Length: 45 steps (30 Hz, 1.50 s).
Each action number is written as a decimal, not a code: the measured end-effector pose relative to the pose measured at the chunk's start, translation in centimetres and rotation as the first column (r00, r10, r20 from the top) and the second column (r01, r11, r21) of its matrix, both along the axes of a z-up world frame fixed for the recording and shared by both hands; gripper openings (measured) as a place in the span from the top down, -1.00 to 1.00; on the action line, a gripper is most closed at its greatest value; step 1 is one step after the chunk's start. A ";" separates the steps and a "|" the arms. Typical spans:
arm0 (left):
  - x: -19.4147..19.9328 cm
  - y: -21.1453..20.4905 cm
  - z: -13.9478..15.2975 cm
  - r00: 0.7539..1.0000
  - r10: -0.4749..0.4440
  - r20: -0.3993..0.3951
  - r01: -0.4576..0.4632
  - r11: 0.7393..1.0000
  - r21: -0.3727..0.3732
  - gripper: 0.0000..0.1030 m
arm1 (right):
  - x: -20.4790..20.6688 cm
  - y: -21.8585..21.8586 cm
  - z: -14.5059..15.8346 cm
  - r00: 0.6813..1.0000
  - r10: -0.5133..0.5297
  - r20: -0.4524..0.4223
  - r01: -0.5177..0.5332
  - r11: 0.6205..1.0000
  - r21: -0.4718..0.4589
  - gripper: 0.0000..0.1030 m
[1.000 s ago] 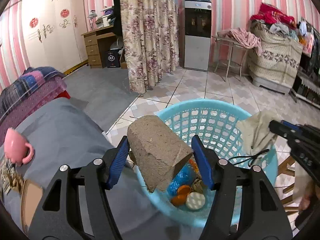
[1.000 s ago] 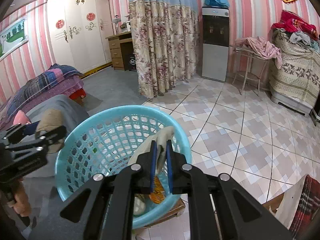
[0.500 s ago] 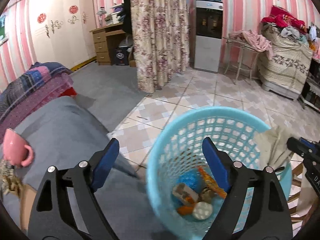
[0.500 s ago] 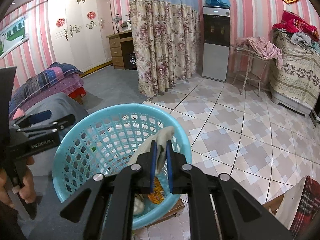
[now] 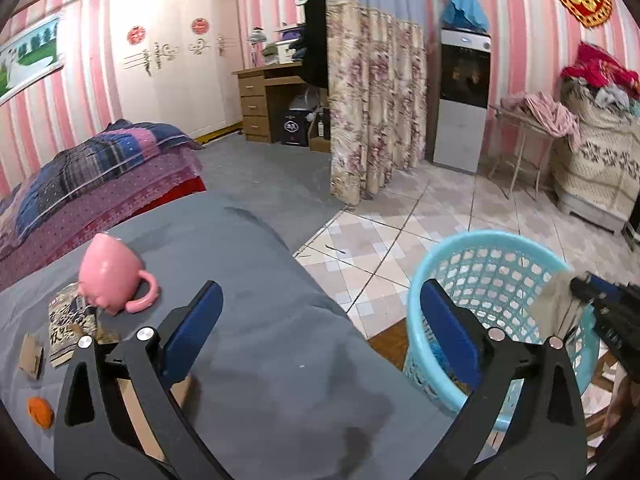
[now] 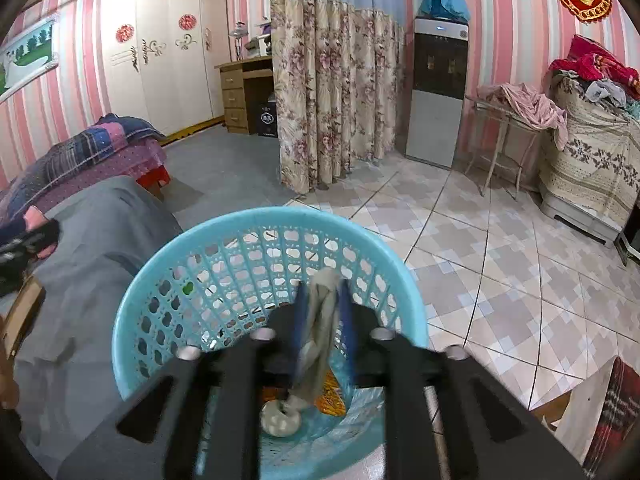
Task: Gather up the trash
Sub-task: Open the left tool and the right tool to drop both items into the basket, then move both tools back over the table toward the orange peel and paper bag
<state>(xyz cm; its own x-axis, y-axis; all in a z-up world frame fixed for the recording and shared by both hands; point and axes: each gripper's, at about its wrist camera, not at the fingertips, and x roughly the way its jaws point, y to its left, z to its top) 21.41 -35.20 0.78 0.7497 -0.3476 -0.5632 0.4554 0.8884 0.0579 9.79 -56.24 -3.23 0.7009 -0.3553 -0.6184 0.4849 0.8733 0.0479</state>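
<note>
I see a pale turquoise plastic lattice basket (image 6: 224, 240) with a greyish-beige crumpled cloth (image 6: 320, 328) over it, between my right tool's blue pads. On the plain grey bedcover (image 5: 256, 264) lies a glossy pink ceramic mug (image 5: 108, 276), beside a brown-and-cream printed wrapper (image 5: 70, 326) and a small orange scrap (image 5: 40, 412). The walls (image 5: 508, 28) carry pink and white stripes, the long drape (image 6: 332, 92) a cream floral print under a blue band, and the folded quilt (image 5: 92, 168) a blue-purple plaid.
</note>
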 end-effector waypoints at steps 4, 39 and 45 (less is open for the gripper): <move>0.0 0.9 0.3 1.000 0.019 0.003 -0.019 1.000 -0.012 -0.87 | 0.8 0.4 -0.4 0.999 0.026 -0.021 -0.026 1.000 0.004 -0.30; -4.4 25.1 1.4 0.924 0.382 -0.016 -0.382 0.924 -0.028 -0.89 | 1.9 15.0 4.6 0.955 0.270 0.118 -0.261 0.961 -0.088 -0.83; -5.2 29.1 1.1 0.904 0.428 -0.008 -0.428 0.904 -0.016 -0.89 | 2.8 18.8 4.7 0.935 0.334 0.119 -0.324 0.941 -0.097 -0.83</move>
